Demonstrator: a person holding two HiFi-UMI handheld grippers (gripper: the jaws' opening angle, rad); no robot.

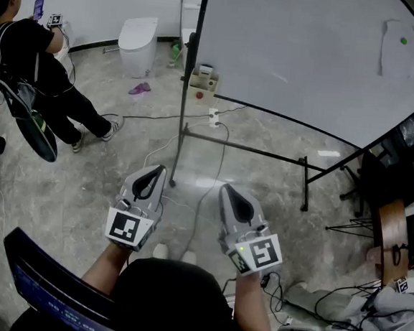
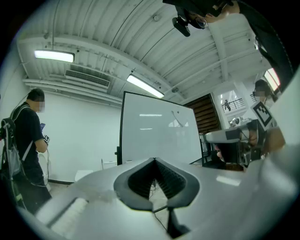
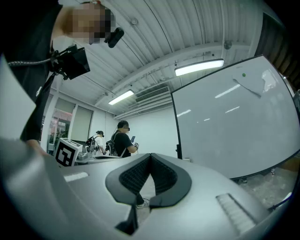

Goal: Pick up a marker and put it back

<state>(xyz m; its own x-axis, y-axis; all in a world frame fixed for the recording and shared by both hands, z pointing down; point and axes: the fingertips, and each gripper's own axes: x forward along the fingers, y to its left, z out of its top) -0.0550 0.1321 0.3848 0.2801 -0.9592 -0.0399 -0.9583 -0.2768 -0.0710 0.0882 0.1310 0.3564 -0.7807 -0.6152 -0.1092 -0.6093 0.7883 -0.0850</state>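
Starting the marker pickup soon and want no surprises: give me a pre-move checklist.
1. Left tool empty: ok, jaws together, nothing between.
2. Right tool empty: ok, shut likewise.
3. Jaws opened for grasping: not ok, both shut.
4. Marker located: cannot tell, none made out near the whiteboard.
5. Way ahead free: not ok, a cable lies across it.
6. Bystander clear: ok, far left.

The floor (image 1: 83,186) is looked down on steeply from the head view. From the left gripper (image 1: 157,169) and right gripper (image 1: 226,188), the room is viewed level, close along the jaws. The whiteboard (image 1: 310,55) and a standing person (image 1: 29,52) are shared by all views.
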